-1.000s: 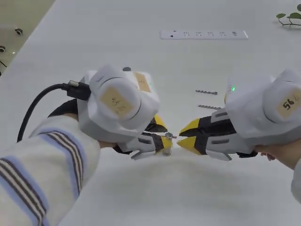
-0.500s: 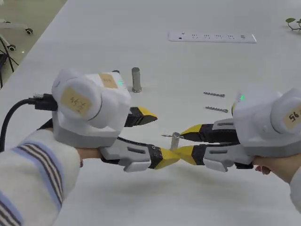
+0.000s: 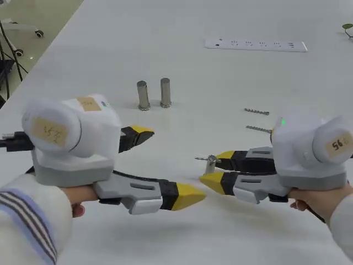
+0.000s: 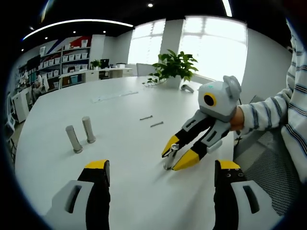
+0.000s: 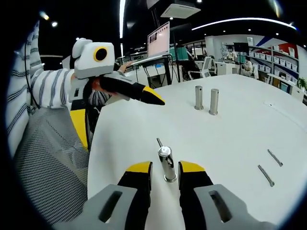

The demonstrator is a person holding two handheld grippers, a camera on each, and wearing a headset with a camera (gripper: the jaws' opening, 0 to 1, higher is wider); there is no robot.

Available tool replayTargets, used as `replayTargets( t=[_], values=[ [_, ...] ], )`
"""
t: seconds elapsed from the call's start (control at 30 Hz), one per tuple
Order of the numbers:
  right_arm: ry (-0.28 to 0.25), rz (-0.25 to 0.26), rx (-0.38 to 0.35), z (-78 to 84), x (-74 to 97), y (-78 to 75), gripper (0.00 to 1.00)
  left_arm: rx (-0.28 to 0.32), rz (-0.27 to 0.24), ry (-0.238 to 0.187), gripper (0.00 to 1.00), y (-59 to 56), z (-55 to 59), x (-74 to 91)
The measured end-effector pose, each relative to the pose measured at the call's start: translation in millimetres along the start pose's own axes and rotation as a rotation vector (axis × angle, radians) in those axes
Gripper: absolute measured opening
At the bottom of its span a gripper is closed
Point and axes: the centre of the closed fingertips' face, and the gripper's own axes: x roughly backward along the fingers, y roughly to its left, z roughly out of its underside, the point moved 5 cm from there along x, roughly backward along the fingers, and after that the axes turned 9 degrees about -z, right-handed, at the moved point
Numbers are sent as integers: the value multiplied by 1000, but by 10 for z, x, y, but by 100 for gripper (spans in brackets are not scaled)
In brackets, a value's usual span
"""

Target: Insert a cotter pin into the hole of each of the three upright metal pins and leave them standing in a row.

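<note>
Left tool (image 3: 171, 162) backed off the metal pin (image 3: 212, 161).

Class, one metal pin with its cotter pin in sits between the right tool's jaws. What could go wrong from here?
1. The right tool brackets the fitted metal pin closely; pulling away askew could tip it.
2. Its cotter pin juts out sideways; a jaw could snag it and pull it out.
3. This pin stands apart from the two bare metal pins, so the row may end crooked.
</note>
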Motion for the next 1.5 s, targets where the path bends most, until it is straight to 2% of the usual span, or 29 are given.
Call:
replayTargets(
  t=[0.13, 0.23, 0.33, 0.4, 0.53, 0.63, 0.73, 0.97, 1.07, 1.5],
  values=[
    [12, -1, 24, -7, -25, -11, 17, -14, 1, 3, 97, -16, 7, 10],
    [19, -4, 24, -6, -35, -14, 12, -31, 8, 8, 97, -27, 21, 19],
    [52, 3, 63, 1, -29, -32, 7, -64, 27, 17, 99, -71, 54, 24],
    [54, -2, 65, 0, -29, -38, 6, -66, 50, 32, 99, -119, 78, 27],
    [70, -7, 95, -8, -32, -41, 5, -77, 60, 37, 99, -160, 96, 31],
    [104, -26, 146, -25, -43, -38, 4, -68, 69, 43, 99, -167, 122, 36],
    [129, -32, 187, -63, -73, -59, 4, -71, 75, 62, 99, -154, 161, 44],
    [77, -45, 216, -325, -207, -144, 4, -51, 46, 58, 99, -38, 185, 107],
    [74, -49, 227, -401, -288, -167, 4, -45, 29, 59, 99, 13, 195, 139],
    [79, -90, 241, -486, -580, -142, 4, -25, -11, 76, 99, 117, 266, 217]
  ],
)
